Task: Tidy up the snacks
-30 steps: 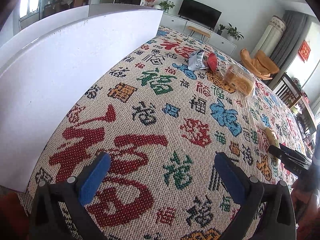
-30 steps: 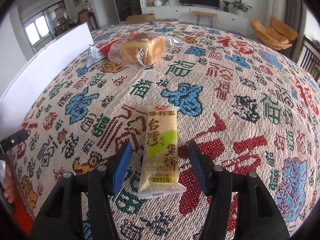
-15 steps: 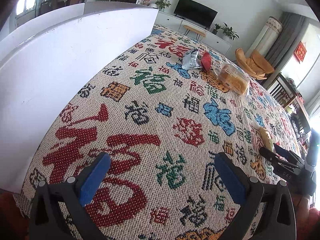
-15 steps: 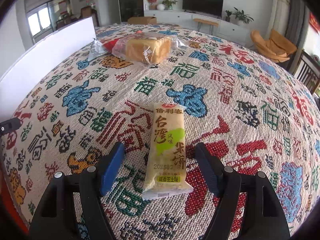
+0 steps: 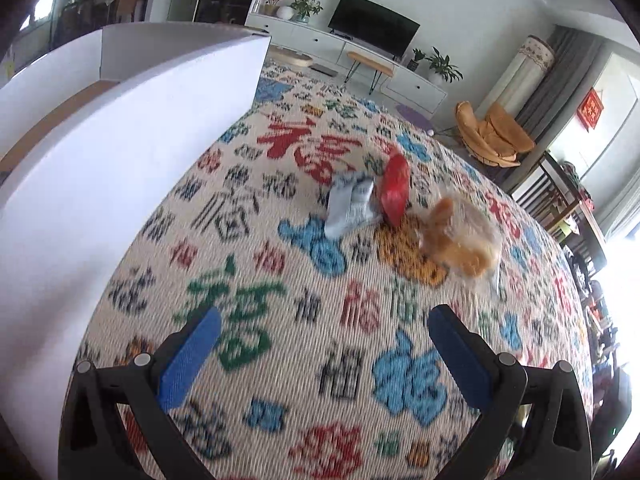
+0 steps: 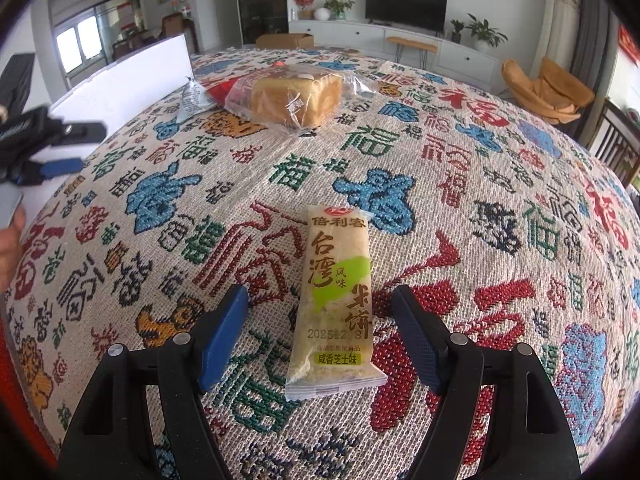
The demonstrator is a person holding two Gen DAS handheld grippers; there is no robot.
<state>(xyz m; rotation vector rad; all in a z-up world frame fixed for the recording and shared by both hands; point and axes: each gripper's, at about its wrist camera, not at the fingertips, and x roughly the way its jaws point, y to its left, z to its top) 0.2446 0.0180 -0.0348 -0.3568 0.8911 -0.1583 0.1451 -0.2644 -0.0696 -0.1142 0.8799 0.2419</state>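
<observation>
the right gripper (image 6: 320,336) hangs low over the woven tablecloth (image 6: 500,208), its jaws spread wide with the flat blue pads (image 6: 222,336) on either side of a rice cracker packet (image 6: 336,300). neither pad touches it. the packet is a long, narrow pillow pouch of glossy film, cream with a lime-green patch and brown chinese lettering, its crimped near end lying between the fingertips and its length running straight away from the camera. it lies flat on the cloth.

the tablecloth is a coarse, ribbed weave, beige, stitched all over with blocky red, blue, green, black and orange characters.

further back, a bread loaf (image 6: 296,98) sits in a clear, crinkled plastic bag, square-cut and golden brown. just beside it on its left lie a red snack bag (image 6: 218,90) and a silver foil packet (image 6: 192,98), creased and shiny, touching one another.

the left gripper (image 5: 324,344) also stands wide open and holds nothing, above bare cloth. ahead of it, motion-blurred, are the silver foil packet (image 5: 350,208), the red snack bag (image 5: 396,190) standing on edge, and the bread loaf (image 5: 460,244). along its left runs a white cardboard box (image 5: 100,184), smooth and matte, with a brown inside bottom showing over its rim.

in the right wrist view the left gripper (image 6: 60,148) shows at the far left edge, near the white cardboard box (image 6: 132,88).
</observation>
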